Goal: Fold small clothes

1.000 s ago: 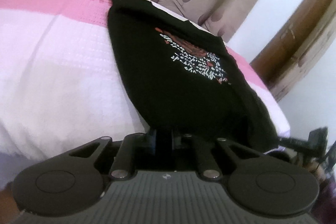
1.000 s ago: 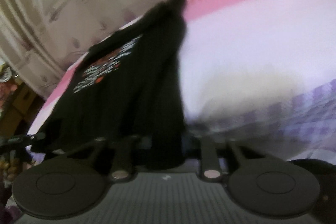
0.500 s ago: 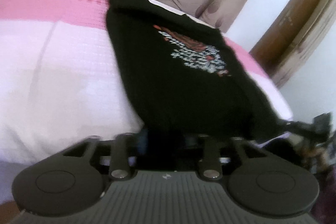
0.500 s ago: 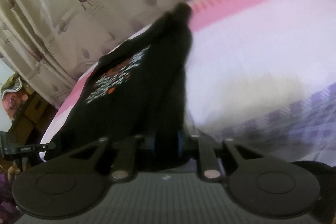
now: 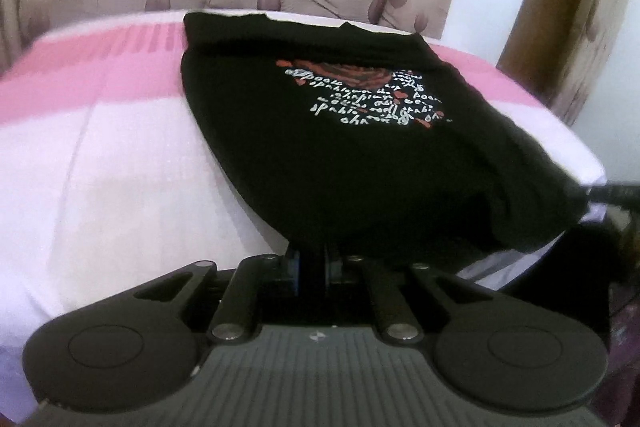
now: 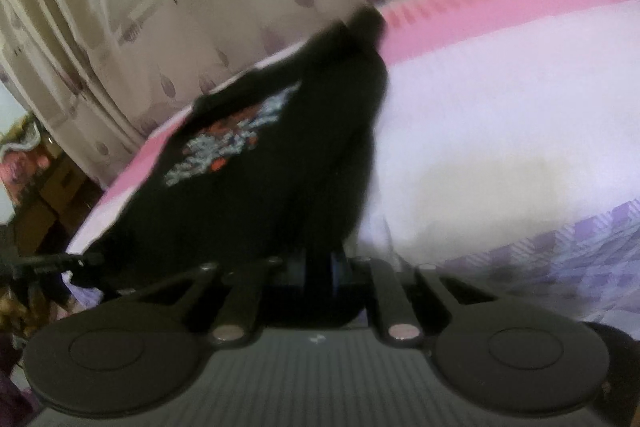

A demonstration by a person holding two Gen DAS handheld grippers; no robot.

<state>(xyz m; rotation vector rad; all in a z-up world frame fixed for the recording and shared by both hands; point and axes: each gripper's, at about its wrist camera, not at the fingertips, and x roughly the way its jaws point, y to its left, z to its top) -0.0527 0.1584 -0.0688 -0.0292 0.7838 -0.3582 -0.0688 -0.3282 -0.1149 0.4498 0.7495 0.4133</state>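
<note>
Two tools, left tool [image 5: 314,267] and right tool [image 6: 320,269], each clamped on the black T-shirt's [image 5: 340,155] hem.

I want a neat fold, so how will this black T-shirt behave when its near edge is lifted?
Probably floppy: the black T-shirt drapes over the bed edge and sags between the left gripper and right gripper, both shut on its hem. Likely light, and it may bunch, since wrinkles already gather at its corner.

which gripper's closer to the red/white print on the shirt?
Left. The left gripper is shut on the black shirt hem below the print. The right gripper is shut on the hem corner further off to the side.
</note>
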